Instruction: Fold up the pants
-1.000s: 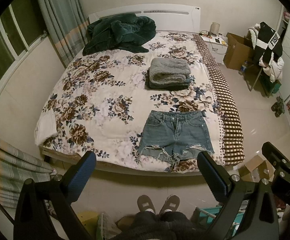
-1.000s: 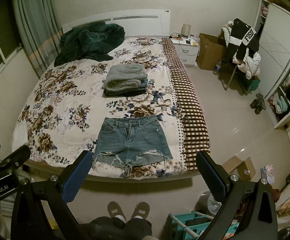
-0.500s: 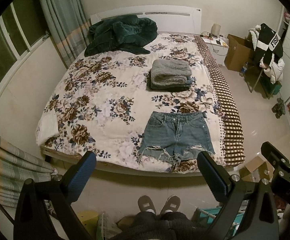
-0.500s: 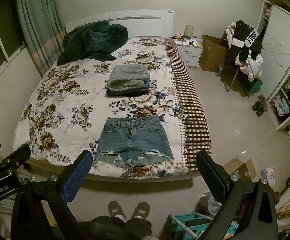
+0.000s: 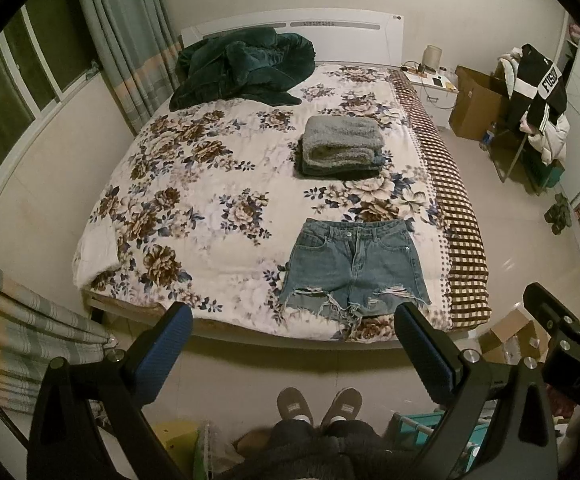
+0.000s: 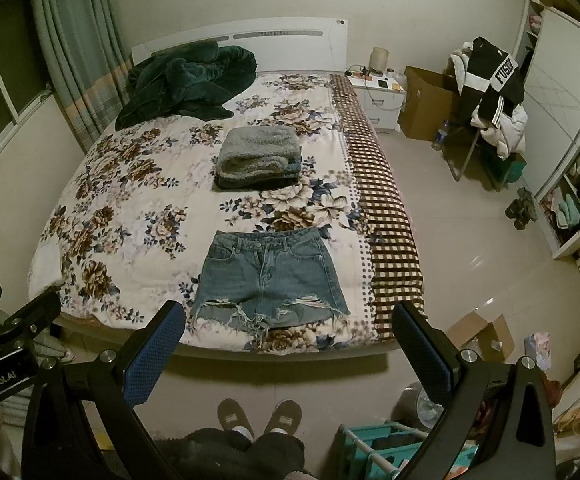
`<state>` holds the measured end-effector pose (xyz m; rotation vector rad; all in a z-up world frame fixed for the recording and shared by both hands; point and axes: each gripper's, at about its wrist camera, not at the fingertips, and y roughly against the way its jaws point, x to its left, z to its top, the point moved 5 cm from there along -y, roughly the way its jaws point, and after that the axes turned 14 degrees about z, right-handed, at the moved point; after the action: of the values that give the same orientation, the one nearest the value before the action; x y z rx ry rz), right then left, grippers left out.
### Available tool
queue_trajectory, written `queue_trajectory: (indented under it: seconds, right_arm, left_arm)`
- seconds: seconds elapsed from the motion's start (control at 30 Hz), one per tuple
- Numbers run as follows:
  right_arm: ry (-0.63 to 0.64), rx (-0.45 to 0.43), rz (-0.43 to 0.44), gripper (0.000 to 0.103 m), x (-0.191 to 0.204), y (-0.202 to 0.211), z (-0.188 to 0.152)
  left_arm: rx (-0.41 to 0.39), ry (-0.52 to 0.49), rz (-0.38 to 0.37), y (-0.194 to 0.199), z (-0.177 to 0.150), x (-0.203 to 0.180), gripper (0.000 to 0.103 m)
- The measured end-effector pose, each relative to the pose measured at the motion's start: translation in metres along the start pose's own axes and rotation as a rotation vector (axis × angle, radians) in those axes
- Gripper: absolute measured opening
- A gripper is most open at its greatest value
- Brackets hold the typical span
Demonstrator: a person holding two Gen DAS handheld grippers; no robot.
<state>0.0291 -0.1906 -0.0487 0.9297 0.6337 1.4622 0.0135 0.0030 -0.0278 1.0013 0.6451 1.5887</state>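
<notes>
Now both my grippers hang wide open above the floor, holding nothing.
Left gripper and right gripper face the bed; denim shorts lie flat at twelve o'clock, folded grey stack beyond them.

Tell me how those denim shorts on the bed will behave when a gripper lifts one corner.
The denim shorts lie flat and thin, so they will likely droop, though denim holds some body. The frayed hems may snag or trail. The quilt looks soft, so pushing could bunch both.
</notes>
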Motion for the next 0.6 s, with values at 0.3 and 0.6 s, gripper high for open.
queue_trajectory:
  seconds: [0.3,0.6]
  right_arm:
    - [0.003,0.004,0.006,0.103,0.005,0.007,-0.012]
    - [0.003,0.007,0.008,0.103,0.01,0.009,-0.016]
  left_arm:
    - [-0.001,-0.002,-0.001,0.0,0.0,0.0,0.103]
    - [-0.003,-0.002,0.0,0.0,-0.001,0.0,0.103]
